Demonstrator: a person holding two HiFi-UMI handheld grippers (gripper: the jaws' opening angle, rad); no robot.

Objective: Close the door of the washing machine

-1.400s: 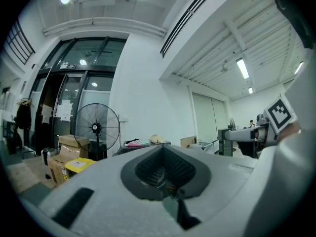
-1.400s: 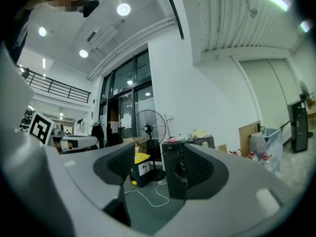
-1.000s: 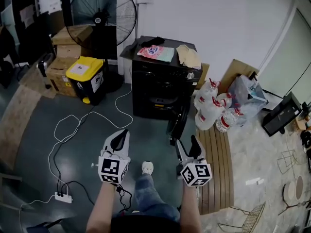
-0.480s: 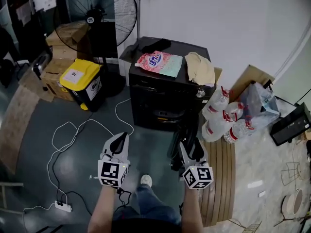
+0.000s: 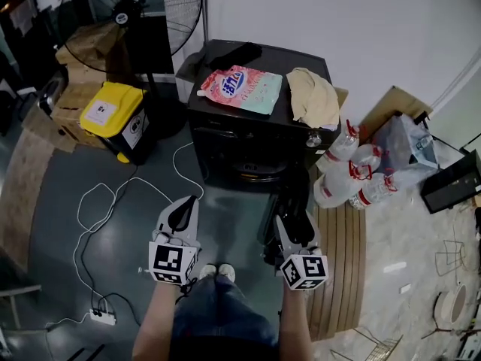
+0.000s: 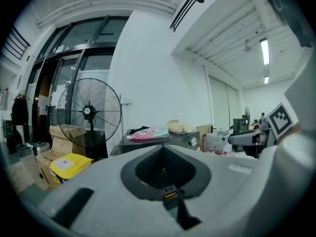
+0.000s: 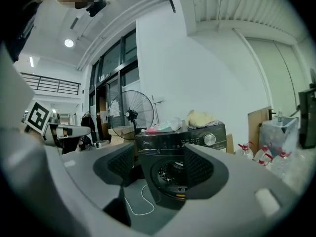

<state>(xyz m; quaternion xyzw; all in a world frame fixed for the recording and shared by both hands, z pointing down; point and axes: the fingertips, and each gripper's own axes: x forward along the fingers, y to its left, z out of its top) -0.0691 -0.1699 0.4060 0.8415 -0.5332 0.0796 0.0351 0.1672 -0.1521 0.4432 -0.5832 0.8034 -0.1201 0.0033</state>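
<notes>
Facing the black washing machine (image 5: 252,138), its door (image 5: 272,201) swung open rightward, the person holds the right gripper (image 5: 293,228) spread and empty beside it, likely to push, the left gripper (image 5: 184,210) pinched closed on nothing.

Black front-loading washing machine (image 5: 248,138) standing against white wall (image 5: 338,21), door (image 5: 269,210) hanging open at front right

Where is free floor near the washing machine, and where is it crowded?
Bare floor lies before the washing machine, between the white cable and the open door. Right of the door, water bottles crowd it.
</notes>
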